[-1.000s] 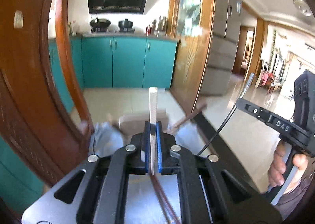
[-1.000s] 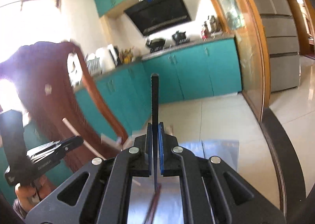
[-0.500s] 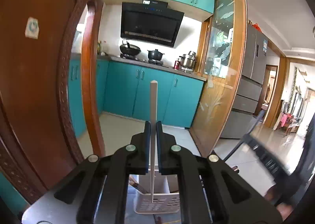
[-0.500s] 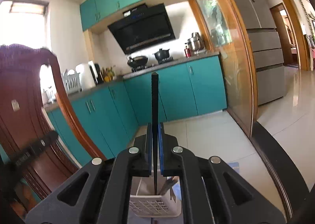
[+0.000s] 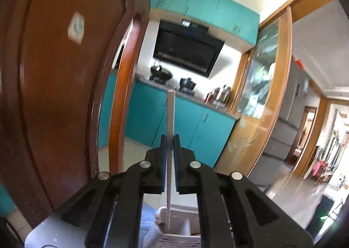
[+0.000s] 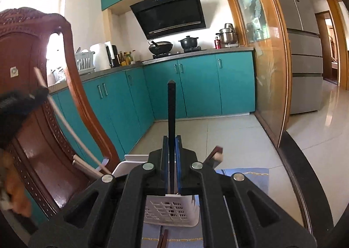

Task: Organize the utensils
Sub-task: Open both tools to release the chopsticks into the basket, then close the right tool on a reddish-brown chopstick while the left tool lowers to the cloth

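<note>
My left gripper [image 5: 170, 139] is shut on a white chopstick [image 5: 170, 117] that stands upright, its lower end hanging just over a white slotted basket [image 5: 174, 240]. My right gripper [image 6: 171, 139] is shut on a black chopstick [image 6: 171, 112], also upright, above the same basket [image 6: 172, 211]. In the right wrist view the left gripper [image 6: 37, 93] appears blurred at the far left, with its white chopstick [image 6: 65, 125] slanting down toward the basket. A brown-handled utensil [image 6: 216, 153] and a pale handle [image 6: 87, 166] stick out of the basket.
A carved wooden chair back [image 6: 39, 139] rises close on the left. The basket stands on a blue mat [image 6: 246, 178] on a glossy table with a dark rim [image 6: 301, 171]. Teal kitchen cabinets [image 6: 196, 86] and a fridge [image 6: 305, 51] lie beyond. A person's hand [image 6: 13, 191] shows at lower left.
Both grippers, each still shut on its chopstick, have moved over the white basket, which now shows below them. The left wrist view has rolled and the chair back fills more of it.
</note>
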{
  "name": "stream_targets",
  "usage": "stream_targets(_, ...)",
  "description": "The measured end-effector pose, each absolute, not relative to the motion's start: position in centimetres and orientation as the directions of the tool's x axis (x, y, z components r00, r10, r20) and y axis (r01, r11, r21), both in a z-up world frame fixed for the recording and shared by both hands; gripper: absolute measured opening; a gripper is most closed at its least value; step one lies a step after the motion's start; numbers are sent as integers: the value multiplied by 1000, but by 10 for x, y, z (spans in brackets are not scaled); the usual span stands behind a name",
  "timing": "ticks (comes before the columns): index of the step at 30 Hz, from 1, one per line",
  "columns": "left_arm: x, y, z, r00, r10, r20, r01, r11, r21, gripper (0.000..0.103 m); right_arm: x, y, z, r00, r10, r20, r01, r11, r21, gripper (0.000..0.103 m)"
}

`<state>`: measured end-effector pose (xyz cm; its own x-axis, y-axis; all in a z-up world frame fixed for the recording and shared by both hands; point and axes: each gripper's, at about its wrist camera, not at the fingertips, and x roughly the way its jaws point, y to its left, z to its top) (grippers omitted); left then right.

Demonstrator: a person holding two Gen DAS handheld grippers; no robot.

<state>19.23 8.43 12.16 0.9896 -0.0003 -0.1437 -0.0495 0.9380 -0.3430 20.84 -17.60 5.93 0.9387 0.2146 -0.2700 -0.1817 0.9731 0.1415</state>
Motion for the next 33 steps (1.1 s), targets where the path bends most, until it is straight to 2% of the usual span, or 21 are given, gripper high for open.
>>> stream_targets(5,219,79,93,966,-17,-258,-69,944,-321,7,203,-181,60,937,229,-265,-196,970,145,10)
stream_targets(8,222,71,87,956,-47,-291,-47,950,-308,7,188,-188,70,944,238,-227,-209,967,145,21)
stream_targets(11,217,62,85,957,-53,-286,-27,963,-269,7,161,-197,81,954,256,-154,-237,963,132,27)
stream_targets(13,210,60,85,960,-67,-271,-5,967,-254,11,143,-202,82,953,281,-117,-267,956,120,29)
stream_targets(16,193,58,88,967,-94,-235,37,970,-238,17,122,-202,74,927,355,-123,-346,934,89,29)
stream_targets(19,173,57,90,979,-70,-189,30,978,-205,29,124,-191,41,876,399,-272,-396,916,68,29)
stream_targets(22,158,55,84,982,-59,-180,28,985,-171,32,162,-168,-22,725,363,-585,-386,918,91,29)
stream_targets(24,155,52,76,978,-45,-205,17,991,-136,34,186,-157,-67,587,345,-732,-370,919,136,29)
stream_targets(27,153,52,59,966,-34,-256,5,993,-114,34,200,-144,-103,499,284,-819,-338,934,118,29)
stream_targets(30,152,53,50,955,-29,-295,-5,994,-113,35,204,-133,-116,483,215,-849,-326,944,54,29)
stream_targets(33,148,52,45,949,-12,-314,-15,996,-84,39,202,-122,-119,498,175,-849,-324,946,5,29)
